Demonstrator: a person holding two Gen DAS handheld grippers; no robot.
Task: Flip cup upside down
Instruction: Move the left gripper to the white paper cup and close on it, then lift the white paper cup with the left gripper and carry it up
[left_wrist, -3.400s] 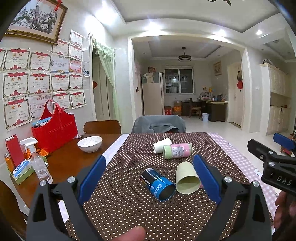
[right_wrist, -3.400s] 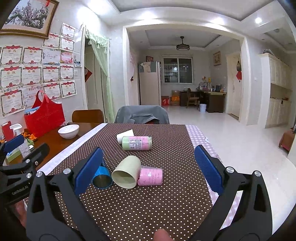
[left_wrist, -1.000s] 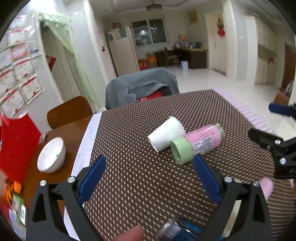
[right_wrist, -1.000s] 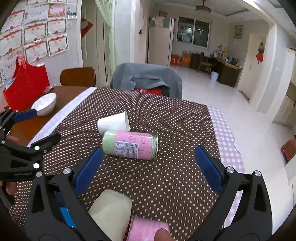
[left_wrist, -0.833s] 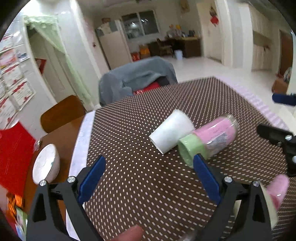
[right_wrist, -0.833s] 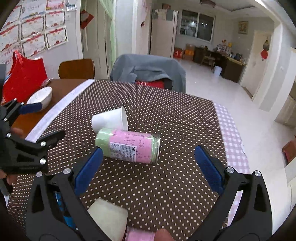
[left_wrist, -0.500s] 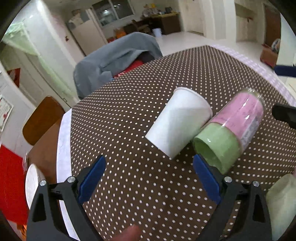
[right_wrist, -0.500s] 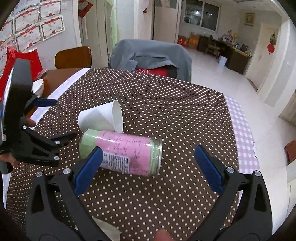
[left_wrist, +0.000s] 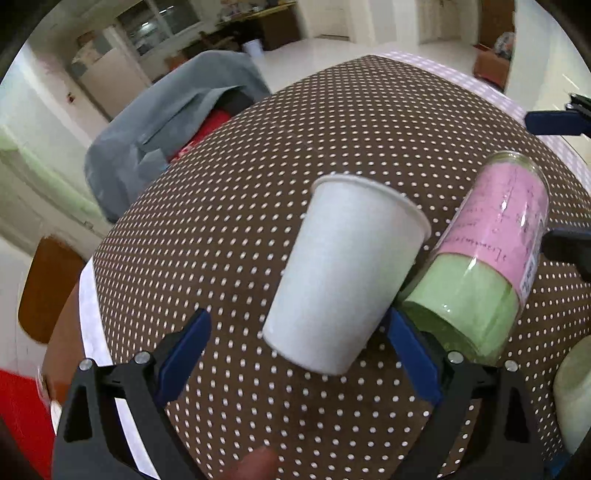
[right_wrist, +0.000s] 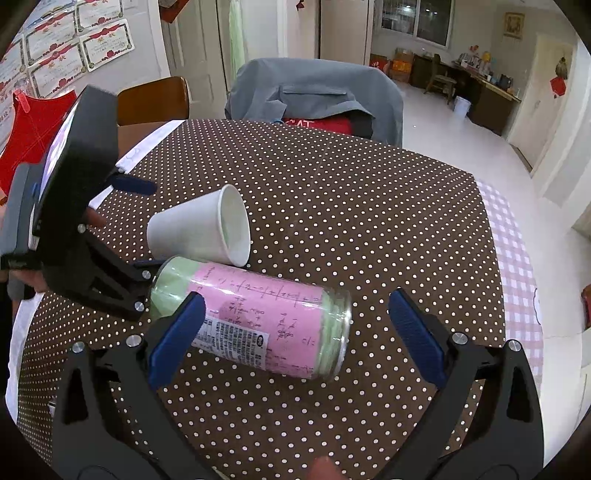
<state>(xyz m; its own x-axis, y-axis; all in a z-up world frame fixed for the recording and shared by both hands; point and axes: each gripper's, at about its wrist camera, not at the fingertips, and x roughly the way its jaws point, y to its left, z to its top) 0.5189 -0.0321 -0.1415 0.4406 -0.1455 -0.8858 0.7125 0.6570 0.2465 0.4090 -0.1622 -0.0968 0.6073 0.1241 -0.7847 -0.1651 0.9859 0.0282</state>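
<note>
A white paper cup (left_wrist: 343, 266) lies on its side on the brown dotted tablecloth (left_wrist: 229, 206), base toward me, mouth facing away. My left gripper (left_wrist: 299, 354) is open, its blue pads either side of the cup's base, not touching. In the right wrist view the cup (right_wrist: 199, 229) lies with its mouth to the right, and the left gripper (right_wrist: 127, 227) reaches it from the left. My right gripper (right_wrist: 291, 332) is open over a glass jar with a pink label (right_wrist: 258, 321) that lies against the cup.
The jar (left_wrist: 484, 266) lies on its side right of the cup. A pale green cup (left_wrist: 576, 387) lies at the lower right. A chair draped with a grey jacket (right_wrist: 314, 92) stands at the table's far end. A wooden chair (right_wrist: 155, 98) and a red bag (right_wrist: 29, 125) are at the left.
Both grippers have moved forward over the table. The left one has closed in on the white cup, which now sits between its open fingers. The right one has come over the jar.
</note>
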